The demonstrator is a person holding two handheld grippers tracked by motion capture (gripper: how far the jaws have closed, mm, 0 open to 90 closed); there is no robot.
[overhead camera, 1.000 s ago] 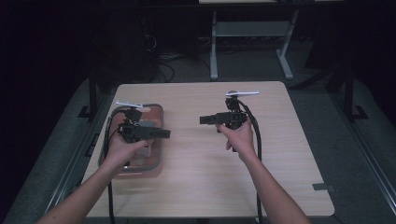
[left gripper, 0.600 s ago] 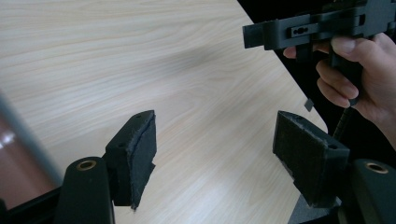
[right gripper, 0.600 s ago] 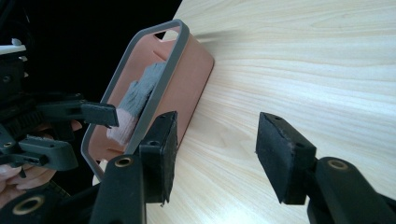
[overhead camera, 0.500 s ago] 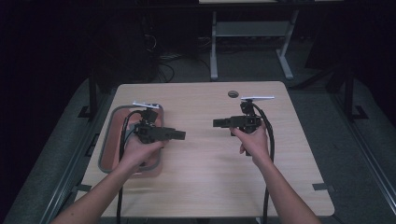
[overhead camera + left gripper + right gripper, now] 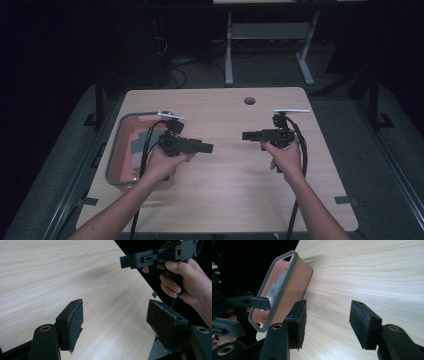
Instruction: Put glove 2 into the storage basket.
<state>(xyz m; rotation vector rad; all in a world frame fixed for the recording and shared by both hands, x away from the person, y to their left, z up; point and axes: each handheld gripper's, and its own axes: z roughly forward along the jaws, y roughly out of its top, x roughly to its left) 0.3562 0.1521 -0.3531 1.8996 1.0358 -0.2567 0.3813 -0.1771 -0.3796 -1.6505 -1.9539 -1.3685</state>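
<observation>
Two grippers (image 5: 207, 147) (image 5: 246, 135) you're holding, foam-padded jaws gaping apart (nothing between), over pale woodgrain table (image 5: 230, 190) beside rounded pink tub (image 5: 116, 165).

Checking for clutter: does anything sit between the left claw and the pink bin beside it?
Nothing visible does. The left claw hangs open just past the pink bin over bare tabletop, with grey cloth lying inside the bin.

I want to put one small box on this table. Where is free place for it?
Free: the bare wood between the left claw and right claw, and the far strip around the round hole. Crowded: the left side, where the pink bin sits.
</observation>
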